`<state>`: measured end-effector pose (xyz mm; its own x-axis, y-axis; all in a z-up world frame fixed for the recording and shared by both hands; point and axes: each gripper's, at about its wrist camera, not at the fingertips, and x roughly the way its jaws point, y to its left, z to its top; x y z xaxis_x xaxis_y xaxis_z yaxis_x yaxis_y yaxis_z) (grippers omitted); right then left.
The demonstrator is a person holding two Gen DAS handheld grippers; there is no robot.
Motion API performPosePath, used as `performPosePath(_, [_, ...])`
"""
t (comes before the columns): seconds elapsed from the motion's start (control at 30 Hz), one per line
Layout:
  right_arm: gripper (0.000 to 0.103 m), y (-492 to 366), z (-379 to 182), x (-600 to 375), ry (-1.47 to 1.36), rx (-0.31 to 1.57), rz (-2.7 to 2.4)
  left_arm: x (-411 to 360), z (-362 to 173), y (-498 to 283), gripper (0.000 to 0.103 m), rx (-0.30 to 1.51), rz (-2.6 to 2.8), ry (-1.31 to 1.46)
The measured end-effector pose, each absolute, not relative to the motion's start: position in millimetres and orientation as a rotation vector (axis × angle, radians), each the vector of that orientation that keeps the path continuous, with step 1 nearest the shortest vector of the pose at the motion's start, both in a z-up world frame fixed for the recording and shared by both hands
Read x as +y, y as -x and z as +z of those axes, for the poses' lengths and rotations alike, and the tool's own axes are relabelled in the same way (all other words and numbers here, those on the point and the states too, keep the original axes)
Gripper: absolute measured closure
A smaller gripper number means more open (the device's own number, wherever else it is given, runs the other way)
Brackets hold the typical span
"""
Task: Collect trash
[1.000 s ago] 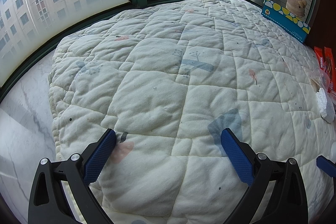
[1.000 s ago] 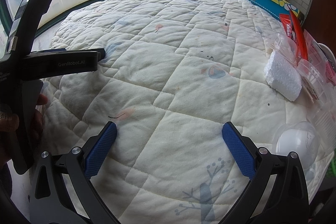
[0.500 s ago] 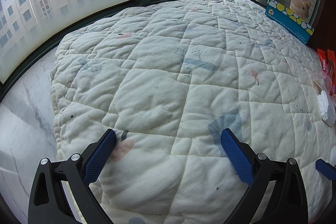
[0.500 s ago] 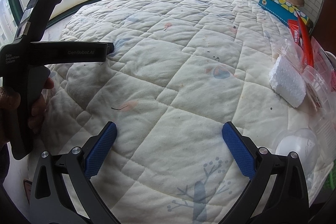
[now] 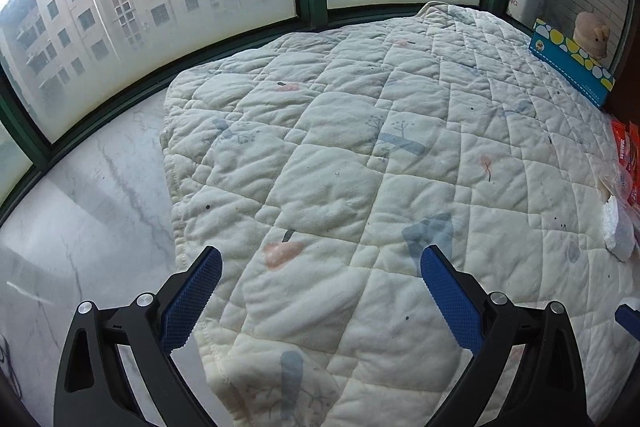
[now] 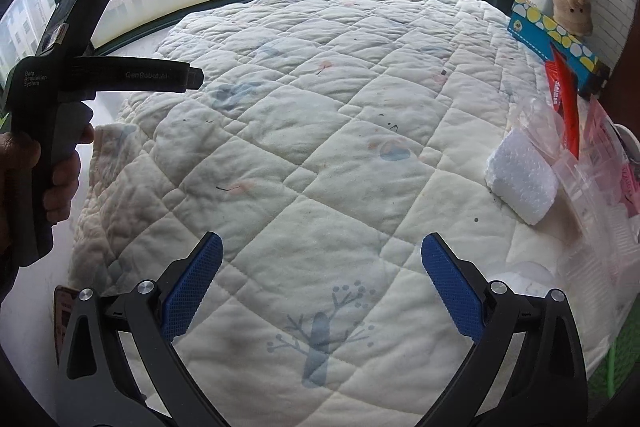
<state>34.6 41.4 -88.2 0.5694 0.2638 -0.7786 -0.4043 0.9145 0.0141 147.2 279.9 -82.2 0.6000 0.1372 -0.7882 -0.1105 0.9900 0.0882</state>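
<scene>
Trash pile, a styrofoam chunk [image 6: 520,183] plus plastic wrappers [image 6: 592,163], sits at the quilt's [image 6: 300,147] right edge. Left claw [image 5: 320,291] and right claw [image 6: 322,279] both wide open, holding nothing.

At the right edge of the left wrist view, the white foam block [image 5: 619,231] and the red wrappers [image 5: 625,147] above it are cut off by the frame. A blue finger tip [image 5: 628,319] pokes in at the lower right, the rest out of view. In the right wrist view, the clear plastic packaging [image 6: 592,183] at the right is a blurred heap whose separate pieces cannot be told apart. The hand [image 6: 48,179] at the left edge shows only its fingers. A small card [image 6: 64,315] at the lower left is mostly hidden.
</scene>
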Motion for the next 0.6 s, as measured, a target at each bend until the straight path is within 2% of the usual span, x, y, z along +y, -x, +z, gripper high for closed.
performPosePath(0.6, [0.004, 29.0, -29.0, -66.4, 0.144, 0.762, 0.365, 191.1, 9.2, -63.7, 0.007, 0.771, 0.080, -0.101])
